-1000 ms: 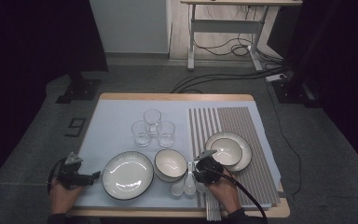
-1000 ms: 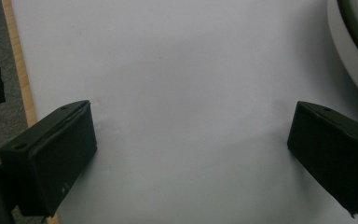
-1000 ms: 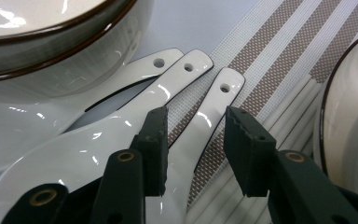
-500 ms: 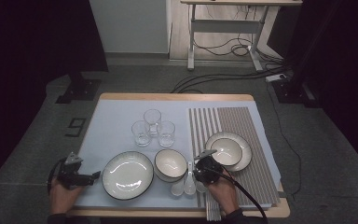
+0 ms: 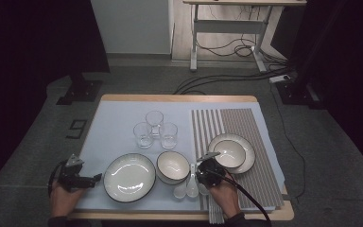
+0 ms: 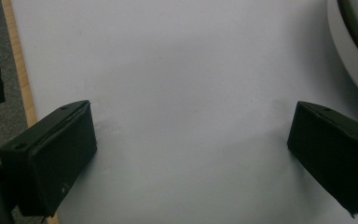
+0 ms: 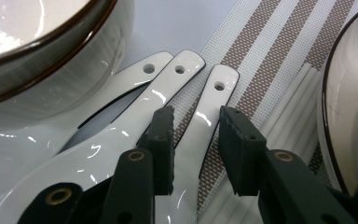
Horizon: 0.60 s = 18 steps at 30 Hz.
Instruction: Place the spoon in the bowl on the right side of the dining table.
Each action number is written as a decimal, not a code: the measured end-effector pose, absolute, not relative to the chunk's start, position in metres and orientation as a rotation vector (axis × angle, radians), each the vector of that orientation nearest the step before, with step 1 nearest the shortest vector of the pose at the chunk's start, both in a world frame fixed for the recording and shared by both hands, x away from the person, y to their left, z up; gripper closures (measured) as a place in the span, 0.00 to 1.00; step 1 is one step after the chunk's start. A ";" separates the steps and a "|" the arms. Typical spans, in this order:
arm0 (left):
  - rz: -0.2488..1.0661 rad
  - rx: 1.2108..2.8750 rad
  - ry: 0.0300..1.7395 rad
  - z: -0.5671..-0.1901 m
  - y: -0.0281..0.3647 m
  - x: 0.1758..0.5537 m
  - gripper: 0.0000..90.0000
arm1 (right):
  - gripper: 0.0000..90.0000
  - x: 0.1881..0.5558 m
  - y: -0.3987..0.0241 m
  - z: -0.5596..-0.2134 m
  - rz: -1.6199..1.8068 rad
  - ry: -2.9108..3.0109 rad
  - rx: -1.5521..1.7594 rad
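Table [image 5: 123,106]: a pale sheet covers your left part; a striped mat [image 5: 246,123] lies on your right.
Big plate [image 5: 129,177]: it sits empty near your left side, just right of your left gripper.
Plate with bowl [image 5: 231,152]: a bowl stands on a plate on the striped mat, just right of your right gripper.
Lone bowl [image 5: 173,166]: it stands between the big plate and the spoons, touching or nearly touching the leftmost spoon; the right gripper view leaves that unclear.
Glasses [image 5: 155,127]: three stand in a cluster behind the bowls, well apart from both of your hands.
Spoons [image 5: 192,183]: three white spoons lie side by side at the mat's left edge, handles fanned away from you. The rightmost spoon [image 7: 200,130] is the one you are after; its handle lies on the mat.
Chopsticks [image 7: 284,112]: pale sticks lie on the mat just right of that spoon.
Left gripper [image 6: 191,154]: your jaws stand wide apart over bare sheet, holding nothing.
Right gripper [image 7: 195,140]: your jaws have just been closing and now straddle the rightmost spoon's handle. A gap shows on each side, so you do not have it yet.
Step in hand: by the look of it, picking up that one spoon.
Next move: finish the squeeze squarely on the handle. Keep the left jaw off the middle spoon, which lies very close, then lift straight up.
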State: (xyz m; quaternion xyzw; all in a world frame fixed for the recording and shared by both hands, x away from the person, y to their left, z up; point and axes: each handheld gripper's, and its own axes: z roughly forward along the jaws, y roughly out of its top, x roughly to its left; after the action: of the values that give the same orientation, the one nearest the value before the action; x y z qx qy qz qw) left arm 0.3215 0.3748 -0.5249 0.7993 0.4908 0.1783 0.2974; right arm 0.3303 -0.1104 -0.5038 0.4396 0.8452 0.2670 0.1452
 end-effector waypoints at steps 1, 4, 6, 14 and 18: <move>0.474 2.124 1.305 -0.525 0.375 0.321 0.01 | 0.75 0.330 -0.110 -0.504 0.774 2.435 1.267; 0.474 2.124 1.305 -0.525 0.375 0.321 0.01 | 0.76 0.330 -0.109 -0.504 0.779 2.428 1.278; 0.474 2.124 1.305 -0.525 0.375 0.322 0.01 | 0.76 0.330 -0.110 -0.504 0.782 2.426 1.286; 0.474 2.125 1.305 -0.525 0.375 0.322 0.01 | 0.91 0.329 -0.107 -0.508 0.777 2.432 1.290; 0.473 2.124 1.305 -0.525 0.375 0.322 0.01 | 0.91 0.329 -0.107 -0.508 0.774 2.435 1.289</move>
State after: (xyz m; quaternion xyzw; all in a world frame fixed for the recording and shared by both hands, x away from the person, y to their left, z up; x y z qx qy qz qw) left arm 0.3216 0.3749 -0.5249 0.7993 0.4909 0.1780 0.2974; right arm 0.3292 -0.1070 -0.5076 0.4461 0.8425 0.2678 0.1396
